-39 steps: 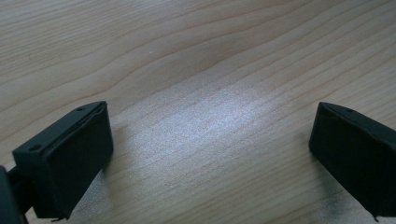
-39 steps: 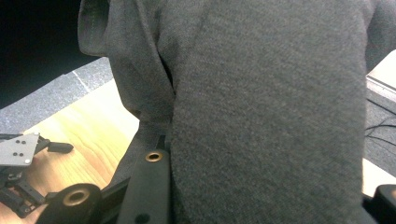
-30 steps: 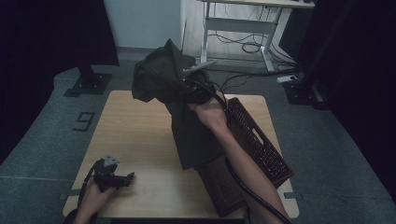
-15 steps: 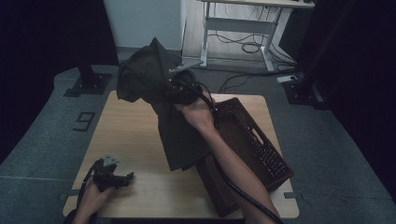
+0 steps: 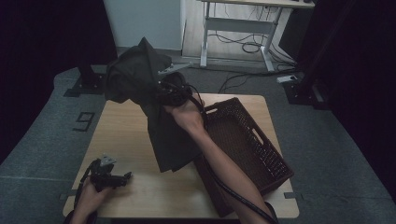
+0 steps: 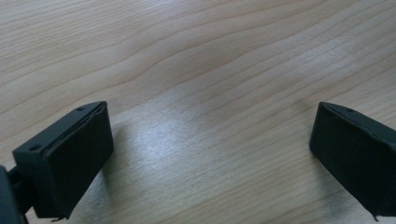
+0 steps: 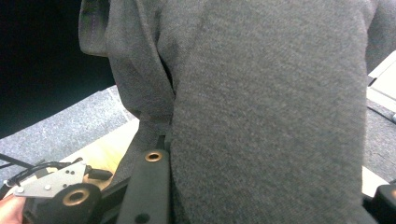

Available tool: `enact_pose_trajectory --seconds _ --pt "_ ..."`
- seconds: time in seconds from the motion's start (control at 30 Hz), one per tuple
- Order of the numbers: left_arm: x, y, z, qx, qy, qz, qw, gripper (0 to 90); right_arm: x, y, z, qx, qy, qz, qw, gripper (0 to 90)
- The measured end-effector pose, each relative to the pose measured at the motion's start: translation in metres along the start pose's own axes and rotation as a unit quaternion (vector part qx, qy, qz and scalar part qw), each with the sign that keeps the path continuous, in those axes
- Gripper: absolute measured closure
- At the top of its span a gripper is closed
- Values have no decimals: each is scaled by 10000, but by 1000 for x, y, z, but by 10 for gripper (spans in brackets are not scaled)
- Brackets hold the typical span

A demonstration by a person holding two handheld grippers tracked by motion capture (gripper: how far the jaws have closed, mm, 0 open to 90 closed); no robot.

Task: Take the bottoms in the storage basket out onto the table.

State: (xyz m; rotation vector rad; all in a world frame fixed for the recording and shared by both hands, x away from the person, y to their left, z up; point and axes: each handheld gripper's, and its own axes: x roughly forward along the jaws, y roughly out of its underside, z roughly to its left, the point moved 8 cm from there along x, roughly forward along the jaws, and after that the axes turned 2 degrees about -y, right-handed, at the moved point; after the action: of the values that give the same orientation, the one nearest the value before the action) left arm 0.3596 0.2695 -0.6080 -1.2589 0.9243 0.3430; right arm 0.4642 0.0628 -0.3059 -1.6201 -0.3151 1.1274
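Garment shifted left, in hand-held gripper

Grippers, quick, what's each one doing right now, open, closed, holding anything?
Left gripper: open, nothing between its jaws, low over the wooden table.
Right gripper: closed on the dark grey cloth, lifted above the table beside the basket.

Grey carpet, white desk frame, dim.
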Motion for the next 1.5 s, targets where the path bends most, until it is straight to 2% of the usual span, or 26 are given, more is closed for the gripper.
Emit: enact_pose_trajectory --seconds 0.77,1.07,1.5 --pt "-4 4 12 -100 -75 10 9999 0 27 0 26 -65 -153 -173 9997 656" --pt "-4 5 14 -119 -95 4 9999 0 44 11 33 -129 -171 -173 9996 655" --pt "-4 5 15 -136 -104 10 9999 0 59 31 35 -105 -169 -199 9996 655"
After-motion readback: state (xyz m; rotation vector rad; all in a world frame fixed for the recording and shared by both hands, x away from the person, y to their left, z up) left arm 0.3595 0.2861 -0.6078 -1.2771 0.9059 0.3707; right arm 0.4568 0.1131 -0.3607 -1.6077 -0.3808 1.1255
